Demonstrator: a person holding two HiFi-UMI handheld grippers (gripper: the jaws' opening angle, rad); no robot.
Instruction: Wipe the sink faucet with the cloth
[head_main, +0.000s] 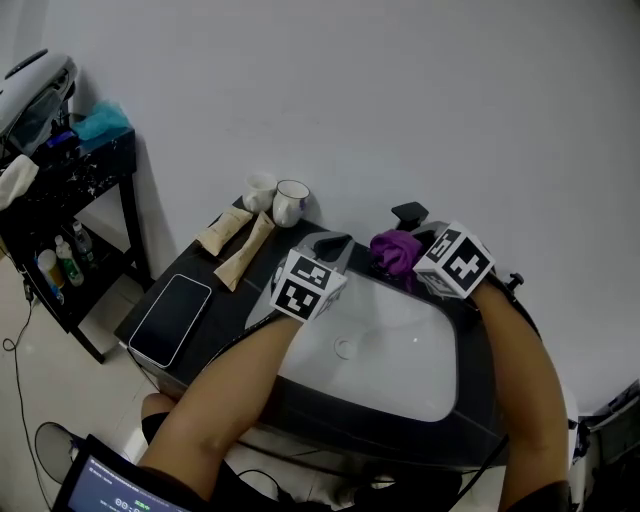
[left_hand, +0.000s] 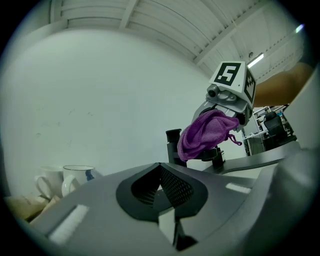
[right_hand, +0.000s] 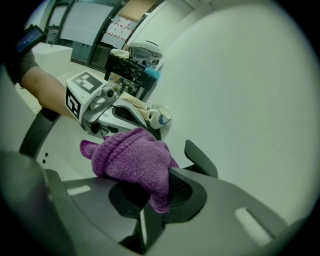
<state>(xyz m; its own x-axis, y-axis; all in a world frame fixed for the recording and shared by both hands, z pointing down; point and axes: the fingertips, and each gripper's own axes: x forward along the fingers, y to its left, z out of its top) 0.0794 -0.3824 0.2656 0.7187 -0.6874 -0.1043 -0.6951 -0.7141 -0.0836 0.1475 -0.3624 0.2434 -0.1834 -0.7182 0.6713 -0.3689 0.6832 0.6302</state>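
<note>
Faucet (head_main: 410, 213) mostly behind cloth (head_main: 397, 251), R gripper (right_hand: 148, 199)

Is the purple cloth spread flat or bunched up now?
Bunched up. The cloth sits as a crumpled wad in the right tool, whose jaws are shut on it.

The head view looks steeply down on the sink (head_main: 400, 345) from close above. The two gripper views sit low, facing each other; all three share the purple cloth (left_hand: 205, 134).
</note>
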